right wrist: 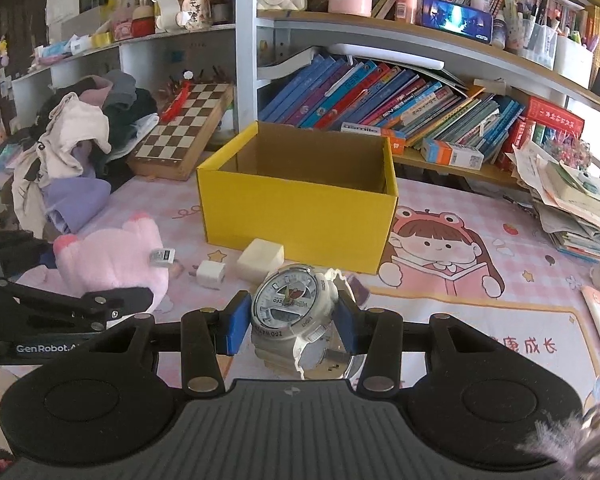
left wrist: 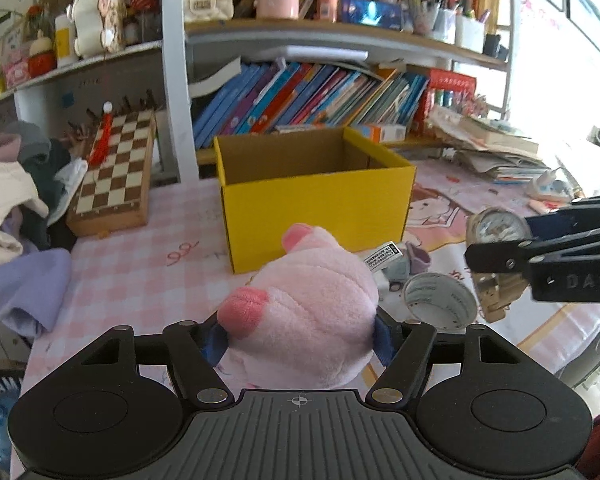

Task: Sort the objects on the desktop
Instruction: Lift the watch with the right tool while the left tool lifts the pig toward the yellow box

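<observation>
Two tools grip: left tool [left wrist: 300,338] clamps plush [left wrist: 312,300]; right tool [right wrist: 292,326] pinches watch [right wrist: 296,312].

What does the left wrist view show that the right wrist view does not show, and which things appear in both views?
Only the left wrist view shows the round white lid on the mat beside the pink plush toy, which is held by the left gripper.

Only the right wrist view shows the white charger plug and the cream block in front of the yellow box.

Both views show the yellow box, the plush toy, the chessboard and the white watch in the right gripper.
</observation>
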`<act>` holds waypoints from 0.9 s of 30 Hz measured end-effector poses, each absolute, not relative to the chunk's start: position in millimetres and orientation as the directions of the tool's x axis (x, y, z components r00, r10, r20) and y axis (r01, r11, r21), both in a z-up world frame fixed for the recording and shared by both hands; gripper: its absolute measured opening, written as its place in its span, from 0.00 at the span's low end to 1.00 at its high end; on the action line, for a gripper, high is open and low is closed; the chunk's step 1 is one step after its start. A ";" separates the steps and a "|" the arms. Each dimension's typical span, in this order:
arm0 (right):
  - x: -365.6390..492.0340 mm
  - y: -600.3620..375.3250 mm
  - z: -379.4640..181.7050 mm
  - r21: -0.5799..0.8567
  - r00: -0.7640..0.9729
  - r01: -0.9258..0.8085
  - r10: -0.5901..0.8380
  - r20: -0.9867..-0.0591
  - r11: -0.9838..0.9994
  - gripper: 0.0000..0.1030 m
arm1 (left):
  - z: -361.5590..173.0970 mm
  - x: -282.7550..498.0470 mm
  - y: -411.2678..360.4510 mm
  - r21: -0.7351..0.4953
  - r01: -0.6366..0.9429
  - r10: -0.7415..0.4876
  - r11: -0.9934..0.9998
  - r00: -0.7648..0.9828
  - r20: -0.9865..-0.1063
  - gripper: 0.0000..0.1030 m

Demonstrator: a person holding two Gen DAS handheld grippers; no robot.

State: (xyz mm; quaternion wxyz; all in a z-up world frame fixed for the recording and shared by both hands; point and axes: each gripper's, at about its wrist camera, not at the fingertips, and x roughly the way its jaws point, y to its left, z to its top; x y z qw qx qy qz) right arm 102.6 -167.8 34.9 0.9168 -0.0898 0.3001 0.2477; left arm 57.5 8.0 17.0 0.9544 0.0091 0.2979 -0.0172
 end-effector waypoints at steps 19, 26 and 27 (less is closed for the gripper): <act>72.9 -142.1 34.4 -0.005 0.692 -0.518 0.416 -0.589 0.855 0.41 | 27.5 23.8 19.9 0.040 0.085 -0.051 0.996 0.852 -0.521 0.67; 84.2 -133.2 33.9 -0.004 0.673 -0.554 0.445 -0.591 0.833 0.41 | 27.6 29.1 26.9 0.039 0.041 -0.014 0.998 0.851 -0.524 0.68; 86.6 -132.7 33.6 -0.003 0.670 -0.557 0.448 -0.592 0.830 0.41 | 28.0 31.0 27.7 0.036 0.035 -0.011 0.999 0.851 -0.525 0.68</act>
